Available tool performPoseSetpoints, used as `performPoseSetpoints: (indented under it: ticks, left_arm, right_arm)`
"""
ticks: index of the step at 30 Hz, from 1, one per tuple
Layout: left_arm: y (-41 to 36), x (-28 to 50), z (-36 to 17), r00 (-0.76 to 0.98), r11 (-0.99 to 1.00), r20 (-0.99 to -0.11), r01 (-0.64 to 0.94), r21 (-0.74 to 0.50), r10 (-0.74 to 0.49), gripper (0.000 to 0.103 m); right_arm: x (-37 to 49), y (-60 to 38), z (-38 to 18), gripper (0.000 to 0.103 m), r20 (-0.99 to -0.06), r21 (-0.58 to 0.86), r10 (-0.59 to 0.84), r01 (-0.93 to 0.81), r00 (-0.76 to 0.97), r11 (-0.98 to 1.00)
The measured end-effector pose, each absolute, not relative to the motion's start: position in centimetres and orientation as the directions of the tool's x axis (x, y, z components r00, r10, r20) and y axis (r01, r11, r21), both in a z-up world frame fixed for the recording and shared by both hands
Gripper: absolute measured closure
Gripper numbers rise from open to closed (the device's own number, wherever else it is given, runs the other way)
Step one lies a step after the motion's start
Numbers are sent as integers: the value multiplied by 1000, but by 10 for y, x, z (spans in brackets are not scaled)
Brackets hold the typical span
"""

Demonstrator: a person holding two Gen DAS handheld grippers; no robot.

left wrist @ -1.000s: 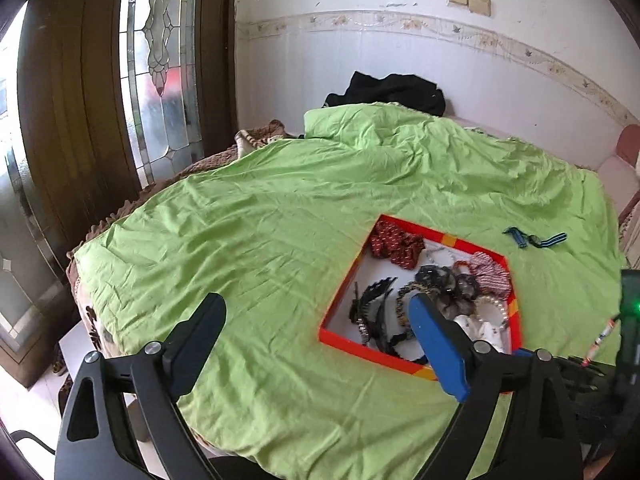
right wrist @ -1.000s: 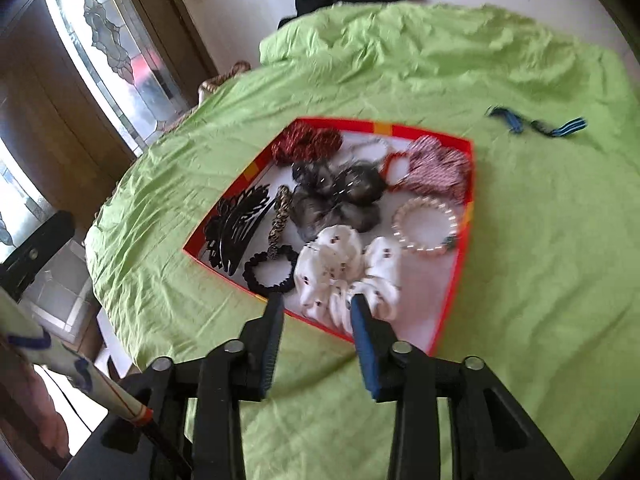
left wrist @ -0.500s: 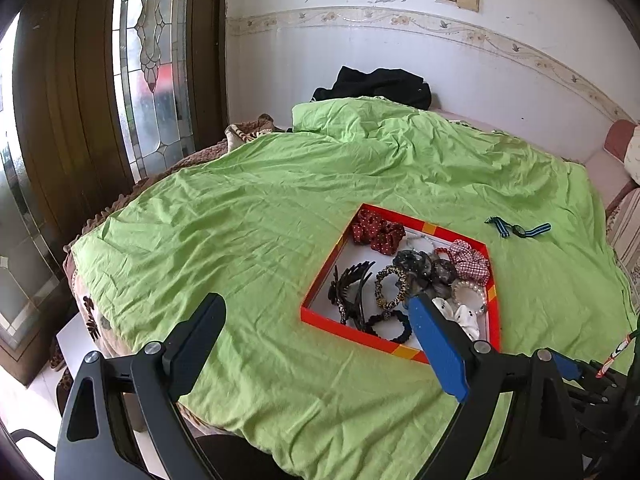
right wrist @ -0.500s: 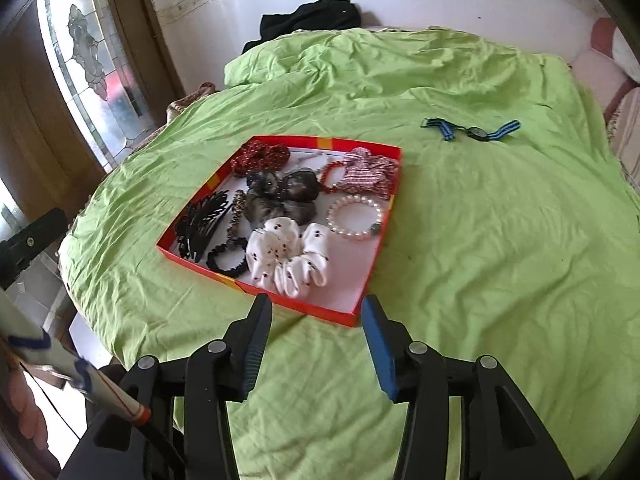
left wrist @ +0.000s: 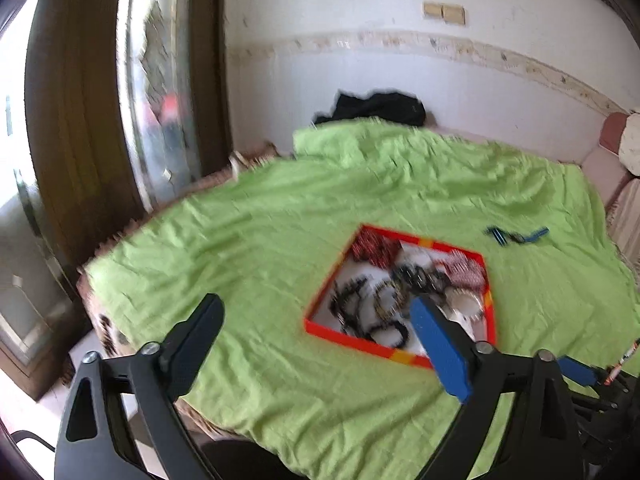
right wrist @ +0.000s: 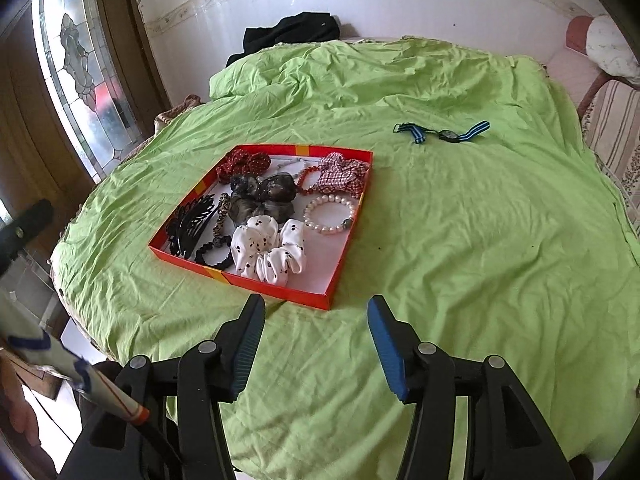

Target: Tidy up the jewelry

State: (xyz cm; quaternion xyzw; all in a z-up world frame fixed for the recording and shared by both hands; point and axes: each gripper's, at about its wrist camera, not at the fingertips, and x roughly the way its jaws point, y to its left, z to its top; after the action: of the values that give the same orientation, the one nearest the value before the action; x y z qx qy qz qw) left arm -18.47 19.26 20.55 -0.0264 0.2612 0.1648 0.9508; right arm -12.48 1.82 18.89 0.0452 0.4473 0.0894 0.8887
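Just ahead of the right hand-held gripper [right wrist: 316,320], jaws newly widened and empty, lies the red tray [right wrist: 256,286].

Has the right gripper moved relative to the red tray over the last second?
Yes. The right gripper has backed away from the red tray, whose near rim now lies beyond its fingertips. Its jaws have been opening, with nothing between them.

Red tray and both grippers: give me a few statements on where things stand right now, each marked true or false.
1. The watch lies inside the red tray. False: it lies on the green sheet, beyond the tray.
2. The pearl bracelet is in the tray. True.
3. The right gripper is shut on the white scrunchie. False: its jaws have just been opening, nothing between them.
4. The left gripper is open and empty. True.
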Motion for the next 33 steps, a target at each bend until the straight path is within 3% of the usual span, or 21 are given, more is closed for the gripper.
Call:
performPoseSetpoints:
  ticks: [8,12,33]
  left_arm:
    - [196,-224,235,872,927,-342,-375,-5,351,0]
    - [201,-235,242,887,927,-323,-370,-65,331,0]
    - [166,-198,193,812,960,-523,-277,46,259,0]
  right_arm:
    - [-140,16,205,43,-746,118,155,-100,648,988]
    - [-149,17,214,37,-715,91,128,-90,687,992]
    - [-144,12,192,20,-758,0,18,-28,652,1000]
